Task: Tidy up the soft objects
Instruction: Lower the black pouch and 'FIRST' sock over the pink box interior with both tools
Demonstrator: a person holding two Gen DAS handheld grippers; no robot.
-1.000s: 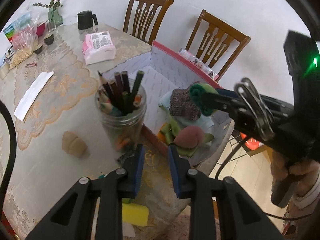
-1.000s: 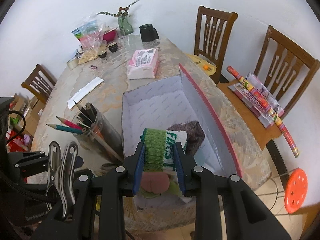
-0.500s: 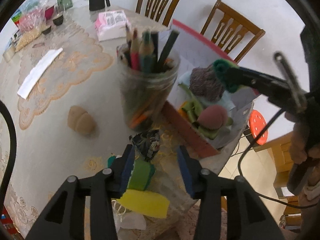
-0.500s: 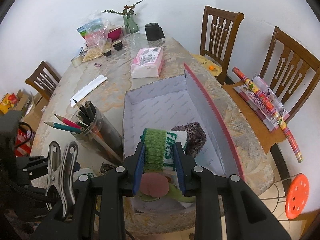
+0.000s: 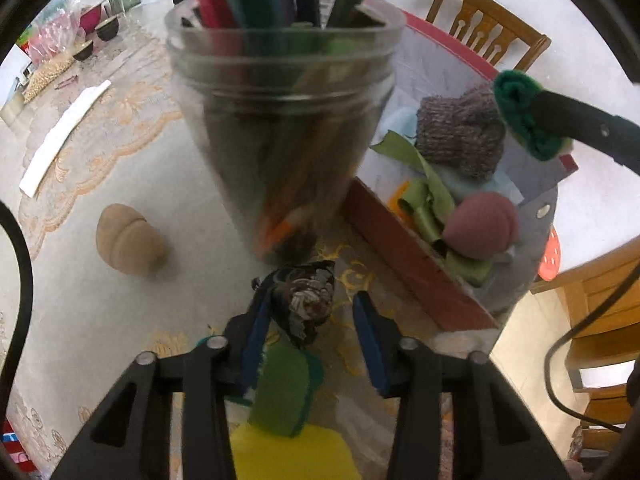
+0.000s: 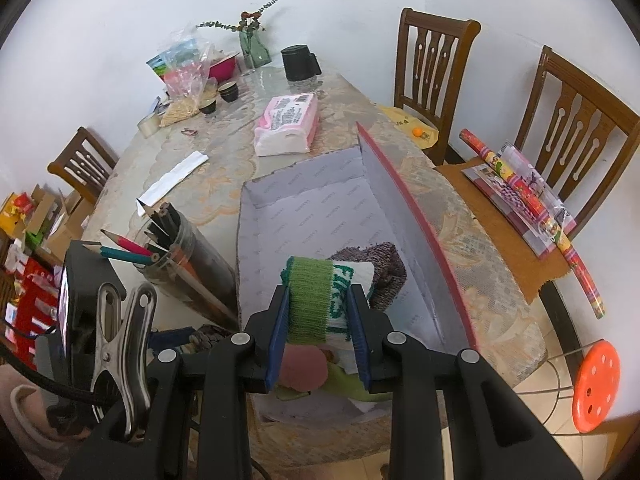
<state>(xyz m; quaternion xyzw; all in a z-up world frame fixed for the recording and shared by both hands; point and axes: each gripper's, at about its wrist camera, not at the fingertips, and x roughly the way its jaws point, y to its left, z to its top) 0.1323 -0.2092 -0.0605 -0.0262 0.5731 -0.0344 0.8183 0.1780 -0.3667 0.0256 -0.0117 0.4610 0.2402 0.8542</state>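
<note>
My right gripper (image 6: 318, 316) is shut on a rolled green and white knit sock (image 6: 316, 300), held above the near end of the open red-edged box (image 6: 320, 216). In the box lie a grey-brown knit roll (image 5: 460, 136), a pink puff (image 5: 480, 226) and green ribbon (image 5: 428, 204). My left gripper (image 5: 310, 312) is open, its fingers on either side of a dark patterned cloth scrunchie (image 5: 306, 300) on the table in front of the pencil jar (image 5: 284, 128). A green felt piece (image 5: 284, 392) and a yellow sponge (image 5: 292, 460) lie under it.
A tan wooden egg-shaped piece (image 5: 128, 240) lies left of the jar. Farther back are a white paper strip (image 6: 172, 180), a pink tissue pack (image 6: 288, 124), a black mug (image 6: 298, 62), bowls and bags. Two chairs (image 6: 432, 64) stand at the right; an orange stool (image 6: 596, 384) is below.
My left gripper has dropped and moved forward toward the jar and opened wider around the dark scrunchie. My right gripper still holds the sock above the box, nearly unmoved.
</note>
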